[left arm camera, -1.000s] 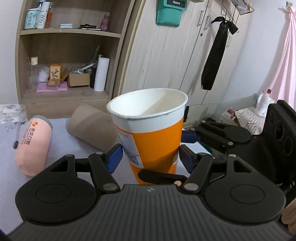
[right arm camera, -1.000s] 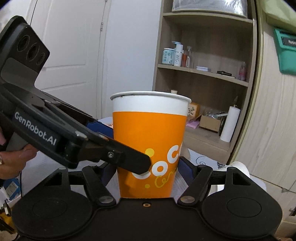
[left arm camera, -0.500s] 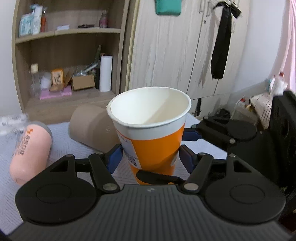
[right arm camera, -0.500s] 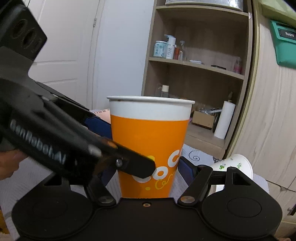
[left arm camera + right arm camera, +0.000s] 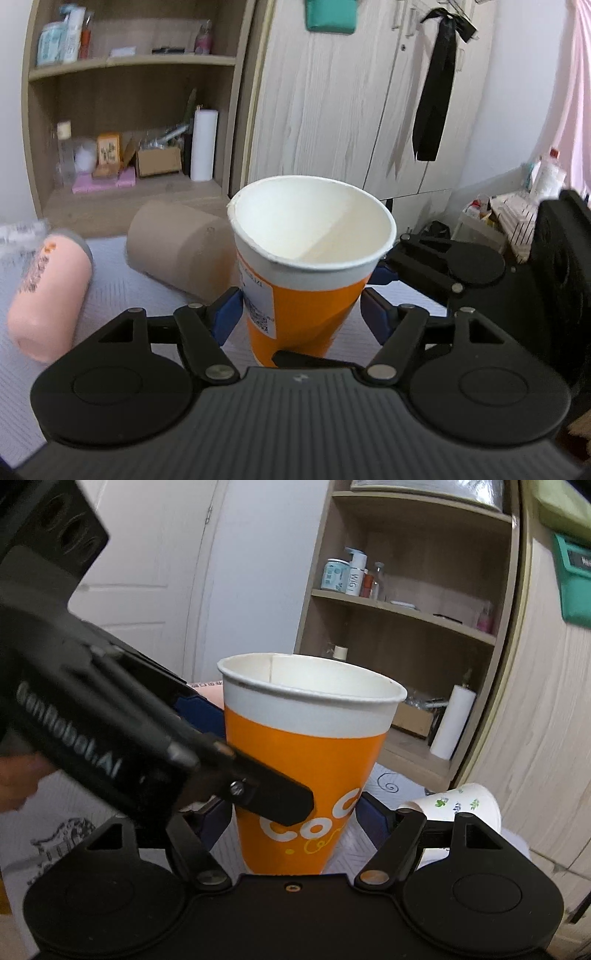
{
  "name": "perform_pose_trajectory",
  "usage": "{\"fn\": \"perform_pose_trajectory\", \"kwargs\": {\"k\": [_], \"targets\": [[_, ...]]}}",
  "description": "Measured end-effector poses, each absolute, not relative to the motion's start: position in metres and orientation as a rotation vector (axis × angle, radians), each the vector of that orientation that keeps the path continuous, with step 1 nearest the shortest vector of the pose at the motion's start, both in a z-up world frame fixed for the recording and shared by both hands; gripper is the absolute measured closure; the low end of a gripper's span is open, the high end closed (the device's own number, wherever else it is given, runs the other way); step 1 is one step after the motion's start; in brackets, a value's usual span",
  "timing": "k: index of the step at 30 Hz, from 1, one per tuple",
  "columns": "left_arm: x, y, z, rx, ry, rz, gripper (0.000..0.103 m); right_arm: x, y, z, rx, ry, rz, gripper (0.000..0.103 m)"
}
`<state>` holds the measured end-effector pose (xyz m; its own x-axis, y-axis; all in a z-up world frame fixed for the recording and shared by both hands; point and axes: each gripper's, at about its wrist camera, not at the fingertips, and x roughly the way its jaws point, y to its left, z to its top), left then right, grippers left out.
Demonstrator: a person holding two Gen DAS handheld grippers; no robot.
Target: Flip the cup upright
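Note:
An orange paper cup (image 5: 306,280) with a white rim stands mouth up, empty inside. It also shows in the right wrist view (image 5: 306,760). My left gripper (image 5: 303,317) has its blue pads (image 5: 227,314) on both sides of the cup's lower body, the left one touching it, a small gap at the right one. My right gripper (image 5: 295,819) also straddles the cup, with a gap at its right pad (image 5: 373,819). Each gripper shows in the other's view, crossing at the cup.
A brown paper cup (image 5: 173,247) lies on its side behind the orange cup. A pink roll (image 5: 48,291) lies at the left. A white floral cup (image 5: 461,805) lies on its side at the right. Shelves (image 5: 129,110) and a wardrobe (image 5: 332,110) stand behind.
Both cameras have risen and tilted down, so the cup's mouth shows more. The cup stays upright between both grippers.

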<state>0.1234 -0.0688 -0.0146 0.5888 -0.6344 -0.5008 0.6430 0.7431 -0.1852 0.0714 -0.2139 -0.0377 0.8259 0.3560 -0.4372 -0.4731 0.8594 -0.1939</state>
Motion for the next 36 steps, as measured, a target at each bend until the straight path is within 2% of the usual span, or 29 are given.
{"fn": "perform_pose_trajectory", "kwargs": {"k": [3, 8, 13, 20, 36], "targets": [[0.121, -0.065, -0.013, -0.006, 0.575, -0.748, 0.023, 0.067, -0.213, -0.035, -0.316, 0.385, 0.451, 0.015], [0.120, -0.065, -0.009, -0.018, 0.615, -0.790, 0.019, 0.066, -0.210, -0.028, -0.343, 0.393, 0.414, 0.015], [0.113, -0.065, -0.008, 0.001, 0.598, -0.779, 0.018, 0.066, -0.213, -0.026, -0.314, 0.400, 0.405, 0.015], [0.103, -0.046, -0.003, -0.135, 0.623, -0.752, 0.018, 0.059, -0.221, -0.024, -0.277, 0.449, 0.395, 0.014], [0.000, -0.017, 0.048, 0.005, 0.473, -0.408, 0.018, -0.036, -0.232, 0.021, -0.139, 0.322, 0.300, 0.014]]}}
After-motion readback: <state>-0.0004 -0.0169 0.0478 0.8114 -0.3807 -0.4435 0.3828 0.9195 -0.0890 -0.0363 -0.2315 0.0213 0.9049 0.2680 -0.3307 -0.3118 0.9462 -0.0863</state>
